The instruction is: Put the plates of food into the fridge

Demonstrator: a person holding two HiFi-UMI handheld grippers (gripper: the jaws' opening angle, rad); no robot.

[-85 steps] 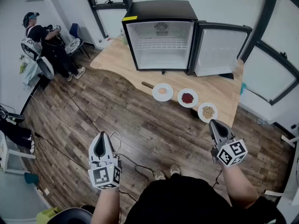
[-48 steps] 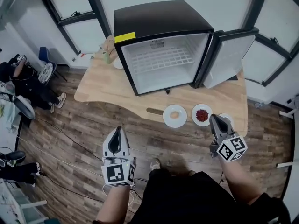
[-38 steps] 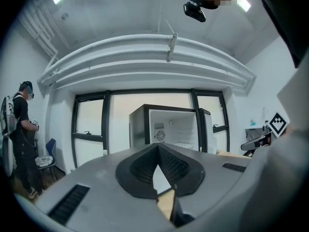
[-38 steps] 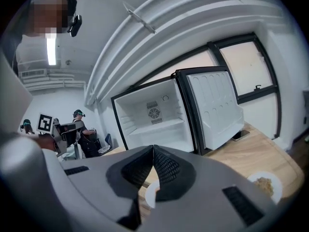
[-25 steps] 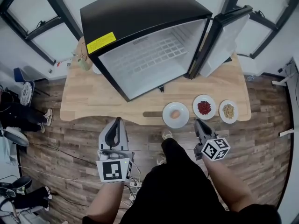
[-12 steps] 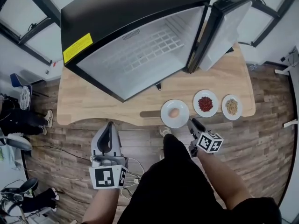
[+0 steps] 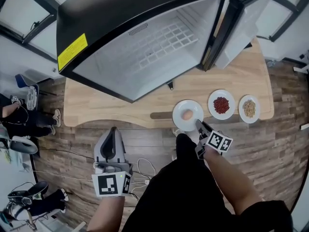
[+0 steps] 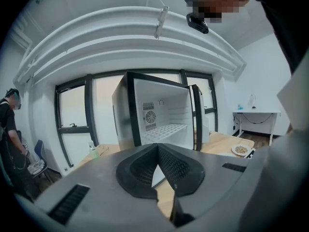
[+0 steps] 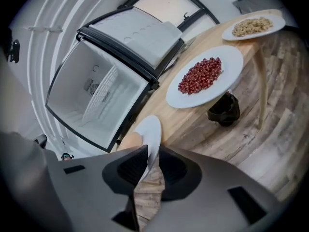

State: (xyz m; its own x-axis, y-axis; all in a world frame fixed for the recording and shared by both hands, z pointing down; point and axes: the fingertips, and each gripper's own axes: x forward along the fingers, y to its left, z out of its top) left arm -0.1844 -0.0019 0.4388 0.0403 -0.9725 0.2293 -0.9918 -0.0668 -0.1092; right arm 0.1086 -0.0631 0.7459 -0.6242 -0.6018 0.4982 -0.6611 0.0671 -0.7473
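A light wooden table (image 7: 231, 81) stands on dark plank floor (image 7: 280, 144), with black-framed windows (image 8: 72, 110) set in white walls (image 8: 251, 76).

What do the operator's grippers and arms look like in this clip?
Both the left gripper and right gripper are grey wedges with black textured pads, each carrying a cube of black-and-white square markers. The person wears a black top; forearms are uncovered. The right jaws have just been closing, the rim of the nearest plate between them.
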